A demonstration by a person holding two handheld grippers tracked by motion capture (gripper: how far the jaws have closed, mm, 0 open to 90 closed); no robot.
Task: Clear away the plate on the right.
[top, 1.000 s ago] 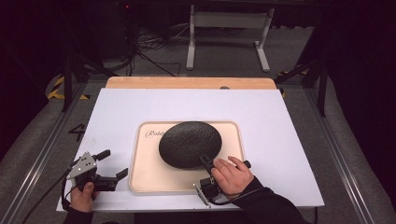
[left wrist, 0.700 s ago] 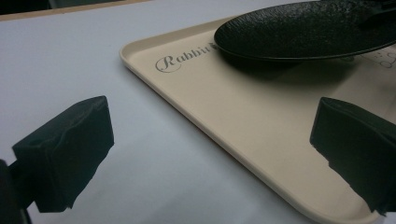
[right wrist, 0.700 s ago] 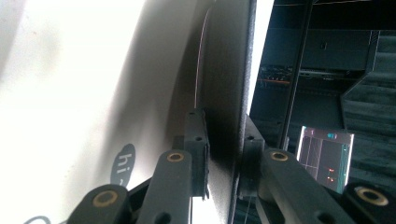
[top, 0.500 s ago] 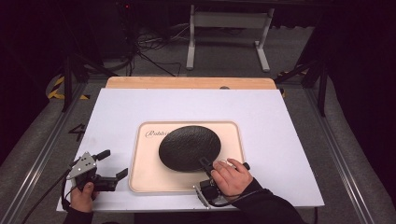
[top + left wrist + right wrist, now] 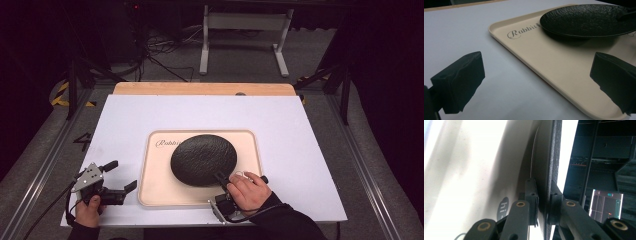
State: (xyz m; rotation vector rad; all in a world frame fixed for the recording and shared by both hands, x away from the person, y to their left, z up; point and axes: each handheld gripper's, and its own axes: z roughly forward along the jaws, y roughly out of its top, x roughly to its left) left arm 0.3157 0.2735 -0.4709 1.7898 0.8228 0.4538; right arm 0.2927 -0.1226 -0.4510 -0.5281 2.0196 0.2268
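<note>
Right hand-held gripper, lower centre-right of the high view: jaws clamped on the near rim of the plate, one jaw above and one below the rim, as its own view shows close up; the jaws have just been closing, with the rim between them. Left hand-held gripper, lower left of the high view: jaws wide apart, nothing between them, resting on the table just beside the tray's left edge. Plate: black, round, textured, lying on the tray at frame centre; in the left gripper view it sits at upper right, its near edge lifted off the tray with shadow beneath. Tray: cream, rectangular, rounded corners, grey script lettering at its upper left corner. Table: white top, wooden strip along the far edge.
</note>
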